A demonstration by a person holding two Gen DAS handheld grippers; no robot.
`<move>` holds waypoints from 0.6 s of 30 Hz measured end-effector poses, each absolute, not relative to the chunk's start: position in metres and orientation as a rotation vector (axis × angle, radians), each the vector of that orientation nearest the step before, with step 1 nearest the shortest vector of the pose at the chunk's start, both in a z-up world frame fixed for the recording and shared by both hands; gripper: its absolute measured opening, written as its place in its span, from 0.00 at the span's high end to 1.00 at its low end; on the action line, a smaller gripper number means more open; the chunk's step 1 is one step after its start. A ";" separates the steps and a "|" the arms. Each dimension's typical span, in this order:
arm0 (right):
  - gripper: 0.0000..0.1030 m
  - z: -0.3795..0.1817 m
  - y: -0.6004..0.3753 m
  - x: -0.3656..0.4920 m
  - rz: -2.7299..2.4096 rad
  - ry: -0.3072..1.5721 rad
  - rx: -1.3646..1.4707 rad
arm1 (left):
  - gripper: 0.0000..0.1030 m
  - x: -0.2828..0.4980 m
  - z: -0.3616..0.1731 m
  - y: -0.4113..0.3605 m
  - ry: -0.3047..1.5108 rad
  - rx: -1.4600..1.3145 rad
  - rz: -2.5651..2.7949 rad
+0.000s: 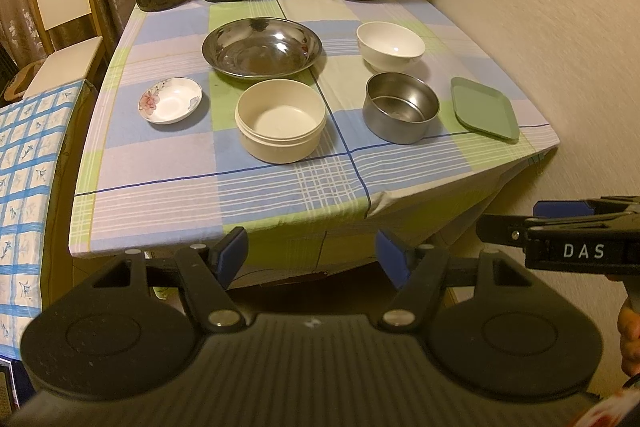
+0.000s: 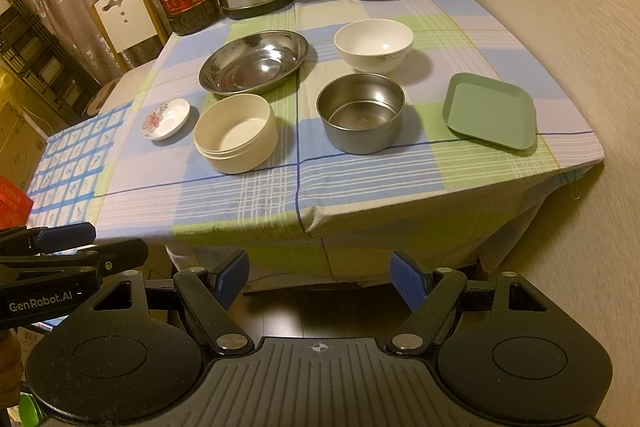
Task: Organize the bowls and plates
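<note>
A: Our left tool [image 1: 310, 257] is spread and holds nothing, hanging short of the tabletop [image 1: 200, 187]. From here the cream bowl [image 1: 281, 125] lies straight ahead, the saucer [image 1: 170, 100] ahead-left.

B: Our right tool [image 2: 318, 277] is spread and bare too, also off the near edge. The steel bowl [image 2: 360, 117] sits nearly dead ahead, the green plate [image 2: 490, 111] ahead-right. We judge the right nearer those, the left nearer the saucer.
</note>
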State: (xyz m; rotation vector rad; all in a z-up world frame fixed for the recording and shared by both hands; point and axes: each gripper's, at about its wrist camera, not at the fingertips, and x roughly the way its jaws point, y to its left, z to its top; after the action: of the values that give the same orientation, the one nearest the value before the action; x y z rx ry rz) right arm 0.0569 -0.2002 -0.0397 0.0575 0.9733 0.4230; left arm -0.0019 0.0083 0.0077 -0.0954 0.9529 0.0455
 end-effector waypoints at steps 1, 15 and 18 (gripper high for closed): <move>0.25 -0.040 -0.200 0.057 0.423 0.973 0.058 | 0.33 -0.002 0.009 0.009 0.953 -0.096 0.045; 0.25 -0.039 -0.190 0.059 0.422 0.979 0.060 | 0.33 -0.001 0.007 0.015 0.964 -0.108 0.037; 0.25 -0.041 -0.188 0.060 0.422 0.981 0.062 | 0.33 0.001 0.006 0.018 0.967 -0.115 0.027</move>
State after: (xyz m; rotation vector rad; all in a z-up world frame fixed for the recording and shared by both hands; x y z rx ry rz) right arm 0.0601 -0.1884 -0.0411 0.0622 0.9807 0.4216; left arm 0.0007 0.0178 0.0064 -0.1155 0.9672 0.0265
